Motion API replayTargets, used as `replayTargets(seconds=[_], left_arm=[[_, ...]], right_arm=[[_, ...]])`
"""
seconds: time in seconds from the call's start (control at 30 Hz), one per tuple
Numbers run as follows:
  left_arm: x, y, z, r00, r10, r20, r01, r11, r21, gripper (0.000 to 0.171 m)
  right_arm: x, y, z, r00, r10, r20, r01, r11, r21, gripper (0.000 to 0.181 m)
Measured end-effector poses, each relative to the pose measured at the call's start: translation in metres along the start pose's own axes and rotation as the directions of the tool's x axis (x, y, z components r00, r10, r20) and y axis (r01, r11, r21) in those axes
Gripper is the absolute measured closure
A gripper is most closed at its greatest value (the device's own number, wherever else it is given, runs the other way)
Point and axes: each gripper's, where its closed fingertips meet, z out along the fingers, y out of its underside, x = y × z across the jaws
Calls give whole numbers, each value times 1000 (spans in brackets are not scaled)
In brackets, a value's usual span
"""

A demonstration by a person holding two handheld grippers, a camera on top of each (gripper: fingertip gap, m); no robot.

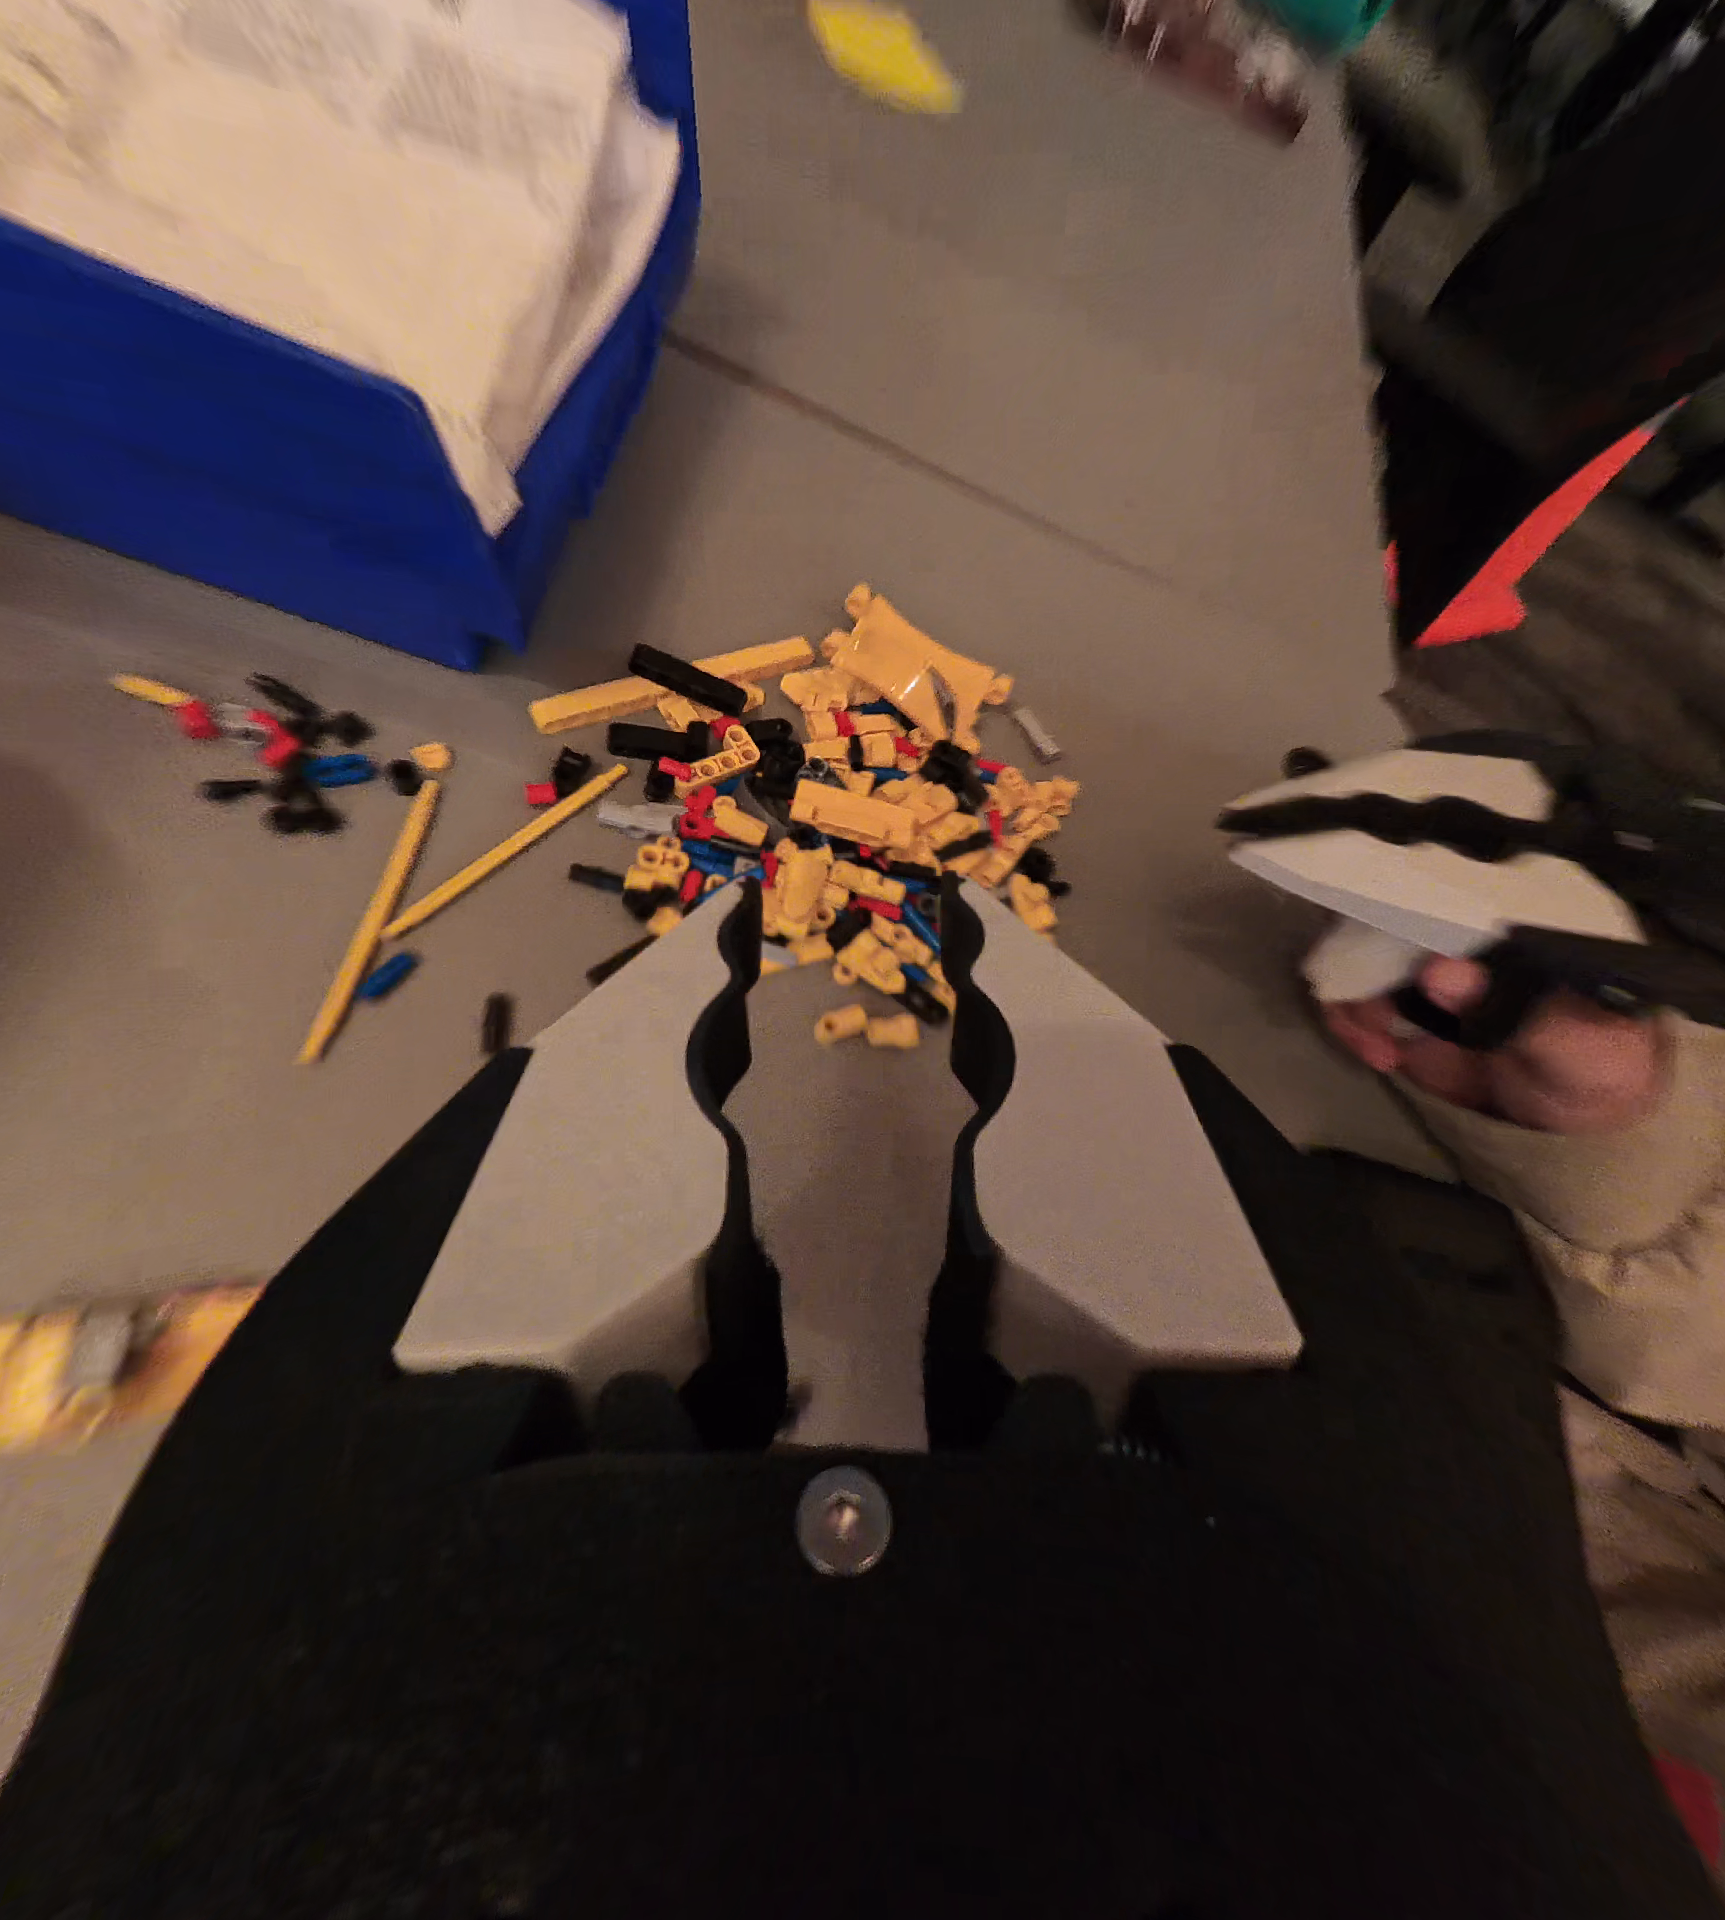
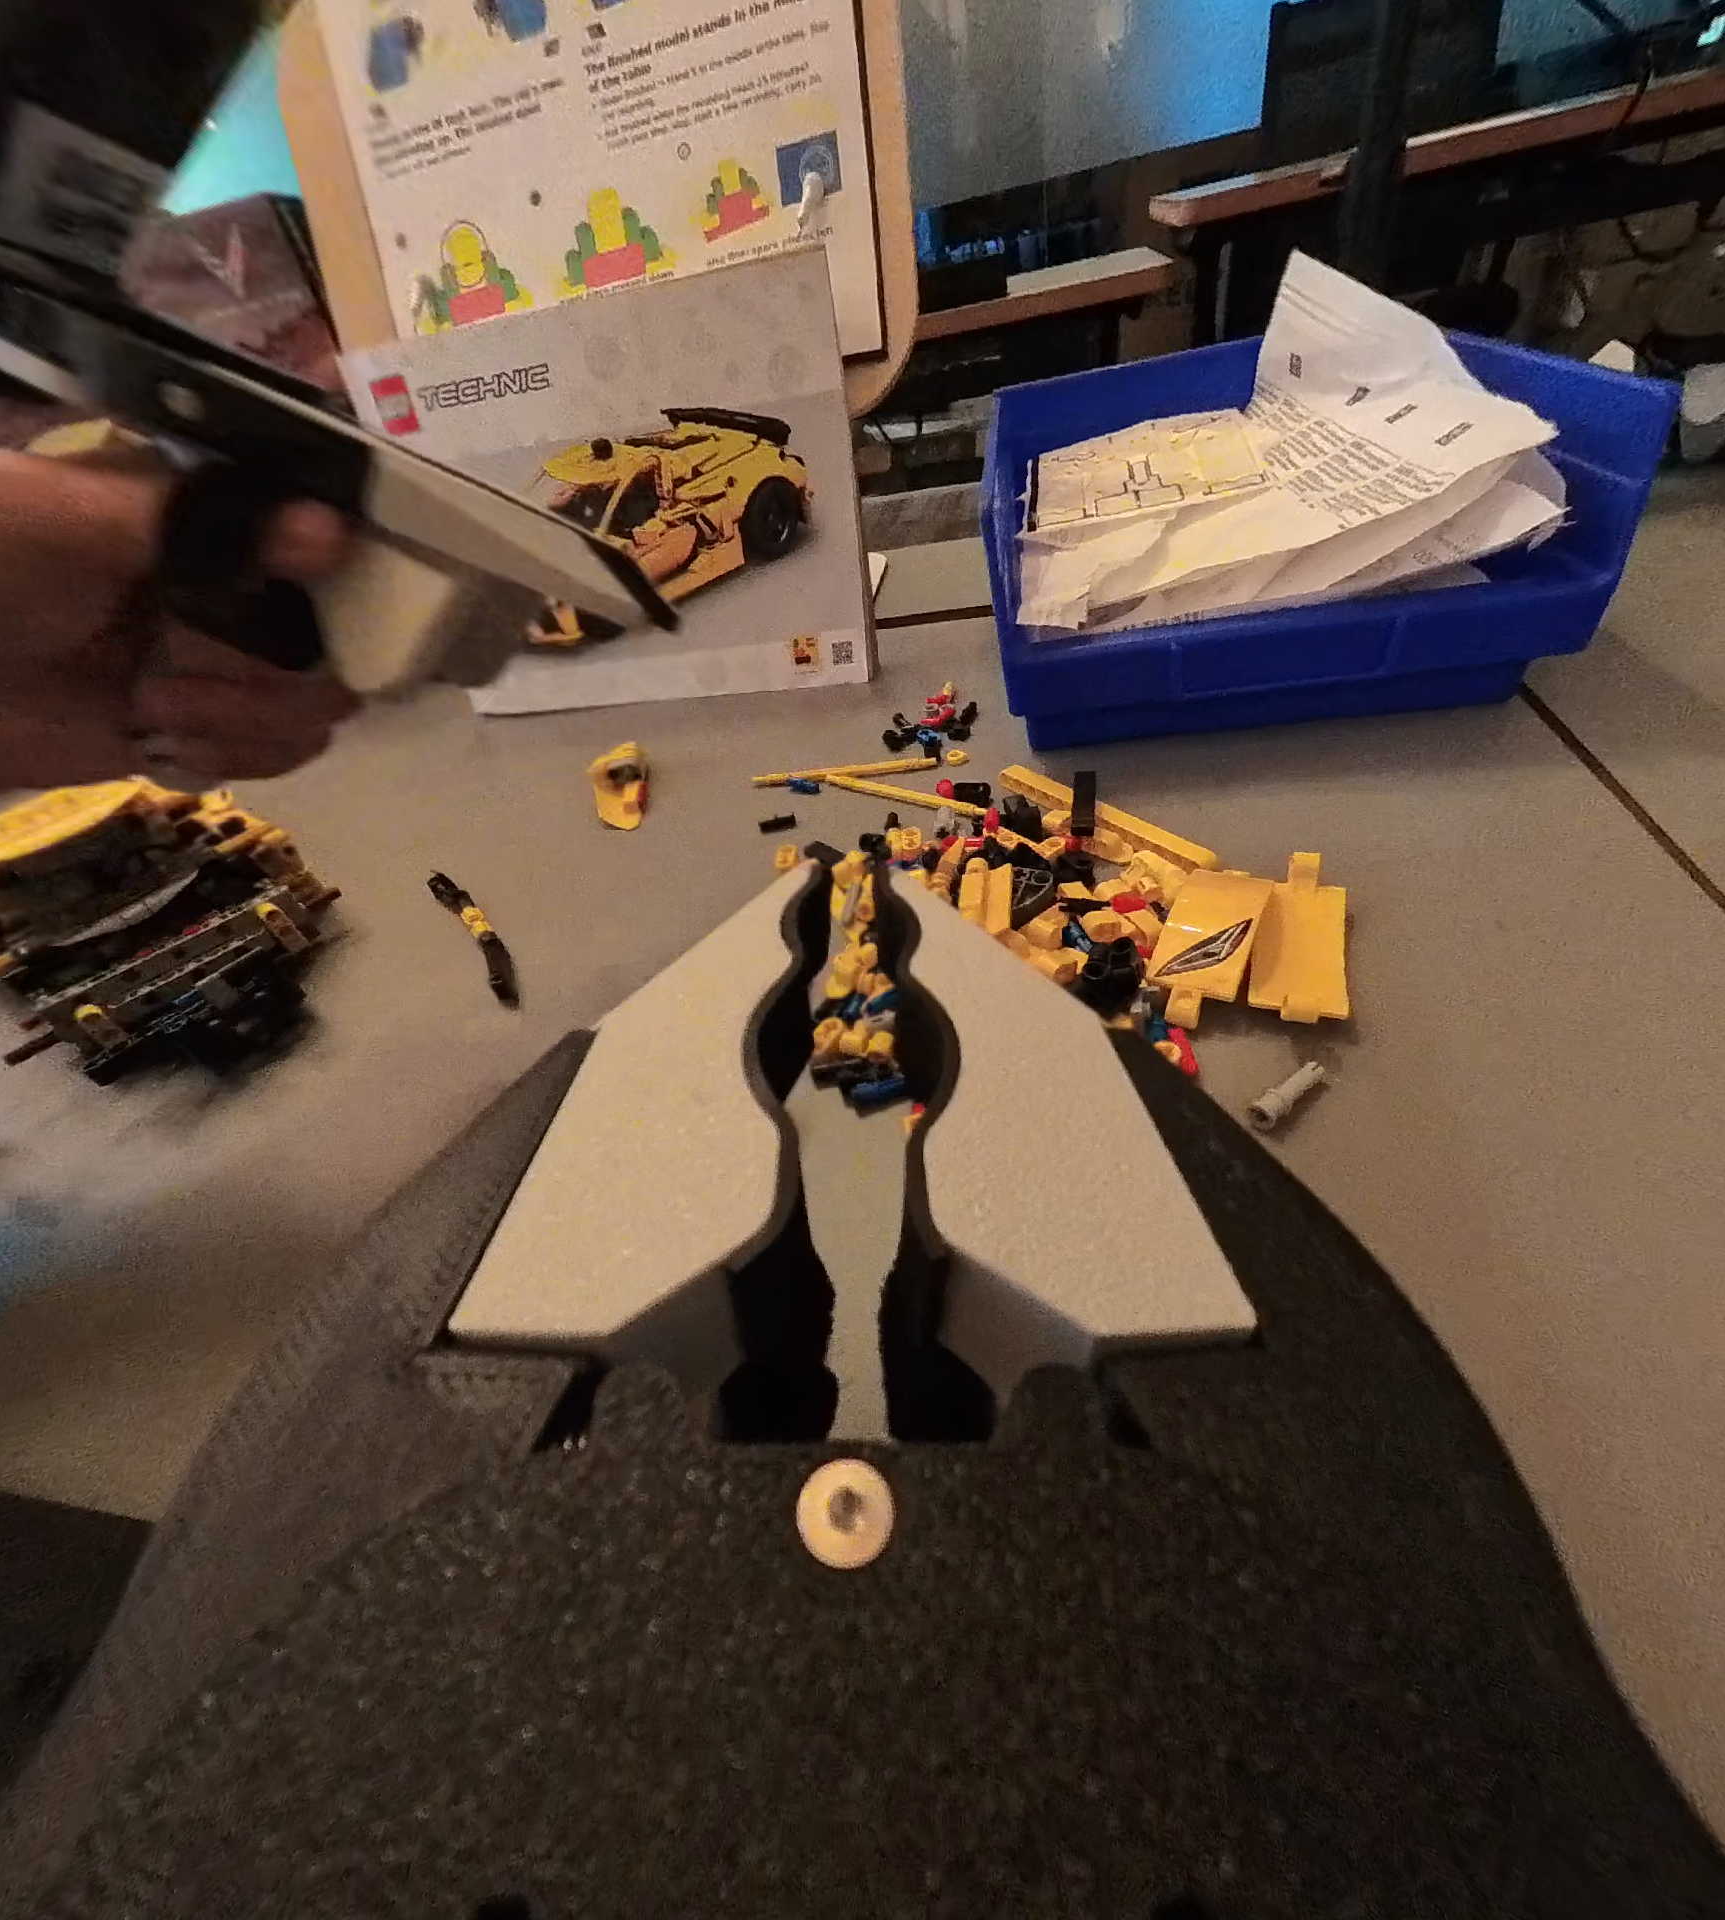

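Where parts pile lies: both hand-held grippers' tips.

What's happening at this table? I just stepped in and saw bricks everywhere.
A person holds tongs in each hand over a pile of loose bricks. The left tongs are open at the pile's near edge, holding nothing. The right tongs are nearly closed, seemingly empty. A part-built car, booklet and blue bin sit nearby.
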Motion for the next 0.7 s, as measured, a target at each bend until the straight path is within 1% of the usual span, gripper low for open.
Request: replayTargets(seconds=[0.07,0.13,0.17,0.2,0.27,0.3,0.33,0.37,0.4,0.43,0.5,0.57,0.6,0.67,0.7], left_arm=[[12,-1,-68,999,40,25,-42,993,112,138],[21,17,-139,994,72,85,-86,981,176,135],[22,33,-173,989,76,129,-99,977,186,134],[20,55,-204,980,70,185,-104,978,179,134],[8,110,-257,946,50,321,-91,989,116,134],[3,141,-277,925,37,378,-68,995,68,134],[1,173,-291,911,20,411,-30,999,18,135],[1,200,-301,903,-8,430,15,1000,-12,134],[4,221,-306,901,-38,432,49,999,-15,134],[9,237,-306,905,-61,420,70,998,-7,134],[19,257,-302,913,-67,403,67,998,15,135],[25,266,-291,917,-50,397,39,999,34,135],[28,267,-285,919,-39,391,24,999,45,135],[30,262,-273,923,-27,385,-11,995,96,135],[32,258,-266,926,-16,377,-30,993,116,135]], right_arm=[[-9,-3,0,999,-22,36,22,1000,1,174],[-28,-8,2,991,-55,119,57,998,-9,169],[-41,-9,3,982,-80,170,83,996,-14,168],[-55,-10,5,969,-110,222,118,993,-23,166],[-91,-4,9,919,-182,348,208,977,-40,157],[-111,2,12,887,-214,409,258,965,-54,155],[-132,12,13,848,-240,472,312,947,-78,155],[-154,21,15,804,-270,529,371,924,-93,156],[-176,27,16,762,-308,570,424,902,-80,156],[-200,33,17,715,-334,614,461,886,-55,157],[-242,46,19,624,-363,693,511,860,-10,156],[-271,64,28,544,-401,737,592,806,1,153],[-280,74,34,517,-407,753,628,778,-10,154],[-299,94,39,439,-382,813,676,736,-20,158],[-304,101,41,412,-373,831,696,717,-23,160]])
